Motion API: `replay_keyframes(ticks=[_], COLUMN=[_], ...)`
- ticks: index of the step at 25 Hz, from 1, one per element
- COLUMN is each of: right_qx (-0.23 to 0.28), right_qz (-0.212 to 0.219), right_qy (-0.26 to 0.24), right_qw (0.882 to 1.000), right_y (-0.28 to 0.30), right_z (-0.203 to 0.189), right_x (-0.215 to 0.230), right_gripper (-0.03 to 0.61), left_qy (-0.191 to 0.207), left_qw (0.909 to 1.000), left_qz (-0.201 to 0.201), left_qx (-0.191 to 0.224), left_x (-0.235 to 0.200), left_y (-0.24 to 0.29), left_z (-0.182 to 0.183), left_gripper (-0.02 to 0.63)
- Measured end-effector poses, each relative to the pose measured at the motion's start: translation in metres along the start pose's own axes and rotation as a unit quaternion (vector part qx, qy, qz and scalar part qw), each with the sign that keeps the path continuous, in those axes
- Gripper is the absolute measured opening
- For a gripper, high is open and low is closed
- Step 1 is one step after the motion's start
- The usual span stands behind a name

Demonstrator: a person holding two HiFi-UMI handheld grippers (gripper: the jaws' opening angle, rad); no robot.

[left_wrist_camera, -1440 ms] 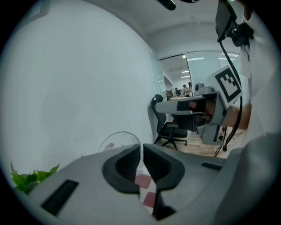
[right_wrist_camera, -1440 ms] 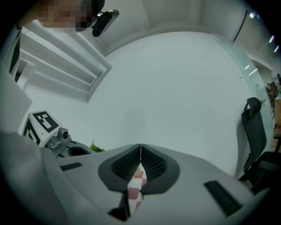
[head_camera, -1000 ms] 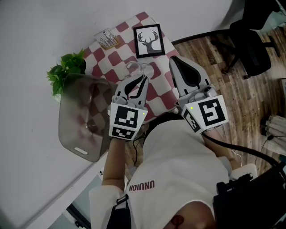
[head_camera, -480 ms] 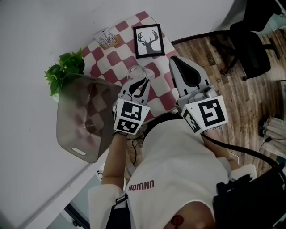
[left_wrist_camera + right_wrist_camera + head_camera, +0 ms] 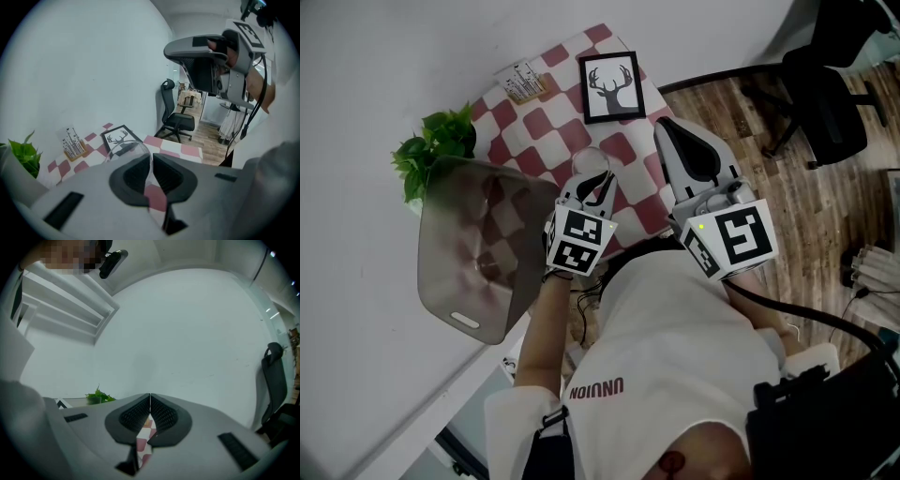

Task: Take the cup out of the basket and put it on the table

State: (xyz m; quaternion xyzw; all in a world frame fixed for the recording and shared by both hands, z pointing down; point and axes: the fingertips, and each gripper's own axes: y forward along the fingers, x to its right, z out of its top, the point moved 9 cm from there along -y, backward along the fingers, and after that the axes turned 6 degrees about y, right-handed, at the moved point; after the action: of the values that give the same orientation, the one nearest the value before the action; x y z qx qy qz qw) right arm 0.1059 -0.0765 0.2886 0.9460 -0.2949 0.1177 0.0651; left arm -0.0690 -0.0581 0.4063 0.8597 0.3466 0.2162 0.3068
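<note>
The cup [image 5: 588, 159] is clear glass. My left gripper [image 5: 598, 175] is shut on its rim, and in the left gripper view the glass wall of the cup [image 5: 124, 151] stands between the dark pads of the left gripper [image 5: 151, 157]. It hangs low over the red-and-white checked table [image 5: 630, 150], to the right of the grey translucent basket [image 5: 469, 281]. I cannot tell whether the cup's base touches the cloth. My right gripper [image 5: 667, 127] is held level beside it, shut, with nothing between its jaws; in its own view the right gripper [image 5: 150, 399] faces a white wall.
A framed deer picture [image 5: 611, 84] and a small card holder [image 5: 523, 81] lie at the table's far end. A green plant [image 5: 436, 150] stands behind the basket. A black office chair [image 5: 834, 94] is on the wooden floor at the right.
My left gripper has come down with the cup, away from the basket and nearer the checked cloth. The right gripper has kept still.
</note>
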Motion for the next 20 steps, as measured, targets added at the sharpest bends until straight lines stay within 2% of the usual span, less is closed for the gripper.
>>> replay_keyframes(ticks=[20], right_qx=[-0.003], right_qz=[0.002], right_qy=[-0.005], right_qw=[1.000], right_y=[0.003], right_z=[0.001], right_x=[-0.002], right_gripper=[0.018], left_qy=[-0.024], left_qw=[0.9989], left_qz=[-0.004], left_qx=[-0.040], left_x=[0.008], left_y=[0.020], left_z=[-0.034], left_gripper=[0.031])
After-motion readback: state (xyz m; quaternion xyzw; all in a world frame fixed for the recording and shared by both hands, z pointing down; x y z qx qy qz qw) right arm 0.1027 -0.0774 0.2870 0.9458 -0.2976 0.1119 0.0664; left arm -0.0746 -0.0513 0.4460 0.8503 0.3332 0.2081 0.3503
